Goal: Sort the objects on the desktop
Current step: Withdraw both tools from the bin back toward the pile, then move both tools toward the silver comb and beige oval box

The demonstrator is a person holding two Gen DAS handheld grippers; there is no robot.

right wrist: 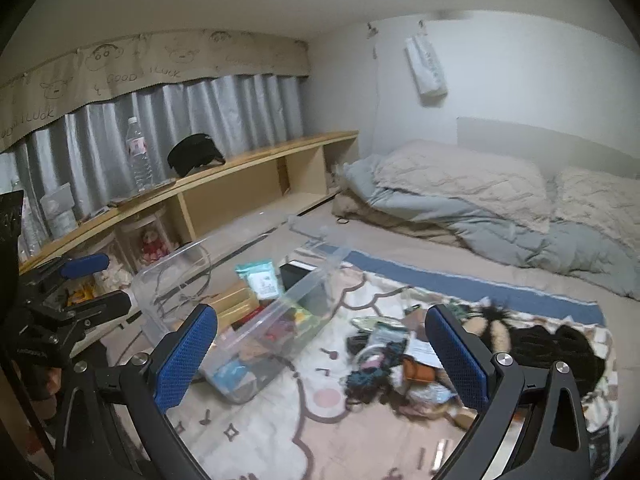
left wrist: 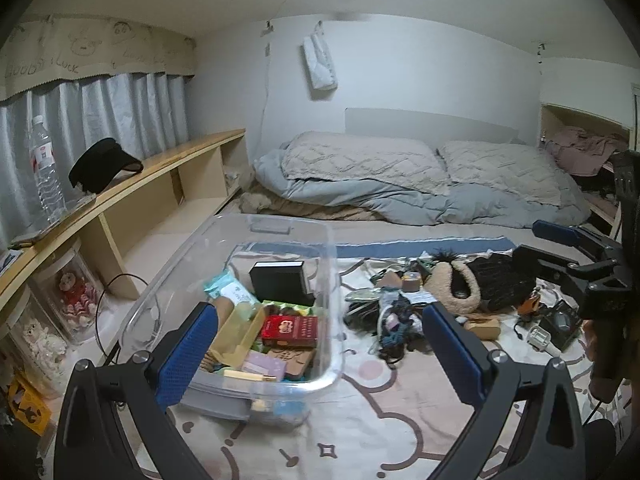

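Note:
A clear plastic bin [left wrist: 333, 280] stands on a cartoon-print blanket [left wrist: 360, 420]. It holds a black box [left wrist: 280, 284], a red box [left wrist: 290, 330], a wipes pack [left wrist: 230, 290] and several small packets. Right of it lies a loose pile: tangled cords [left wrist: 396, 320], a fluffy beige item [left wrist: 456, 286] and a black fuzzy item [left wrist: 500, 280]. My left gripper [left wrist: 320, 352] hangs open over the bin's near right corner, nothing between its fingers. My right gripper [right wrist: 322, 356] is open too, above the blanket between the bin [right wrist: 304, 288] and the pile [right wrist: 384, 356].
A long wooden shelf [left wrist: 160, 168] runs along the left under grey curtains, bearing a water bottle [left wrist: 46, 168] and a black cap [left wrist: 102, 164]. Jars with dolls [left wrist: 74, 292] stand beneath. A folded quilt and pillows [left wrist: 400, 176] lie at the back.

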